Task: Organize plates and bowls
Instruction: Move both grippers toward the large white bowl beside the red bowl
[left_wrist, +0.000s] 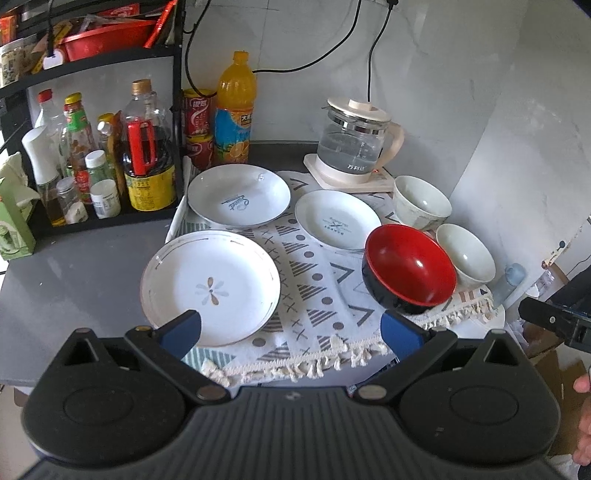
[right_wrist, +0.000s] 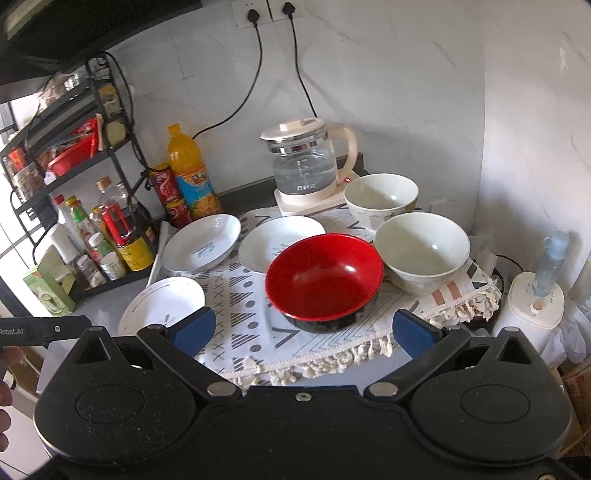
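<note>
Three white plates lie on a patterned cloth (left_wrist: 314, 291): a flower plate (left_wrist: 210, 286) at the front left, a lettered plate (left_wrist: 238, 194) behind it, and a smaller plate (left_wrist: 338, 218) in the middle. A red and black bowl (left_wrist: 408, 267) (right_wrist: 325, 280) stands at the front right, with two white bowls beside it, one near (right_wrist: 421, 251) and one far (right_wrist: 380, 199). My left gripper (left_wrist: 291, 330) is open and empty, just in front of the flower plate. My right gripper (right_wrist: 303, 330) is open and empty, just in front of the red bowl.
A glass kettle (left_wrist: 356, 142) on its base stands at the back by the wall. An orange juice bottle (left_wrist: 234, 110), red cans (left_wrist: 197, 127) and a black rack of condiment bottles (left_wrist: 92, 155) fill the left. A white appliance (right_wrist: 535, 302) stands off the counter's right edge.
</note>
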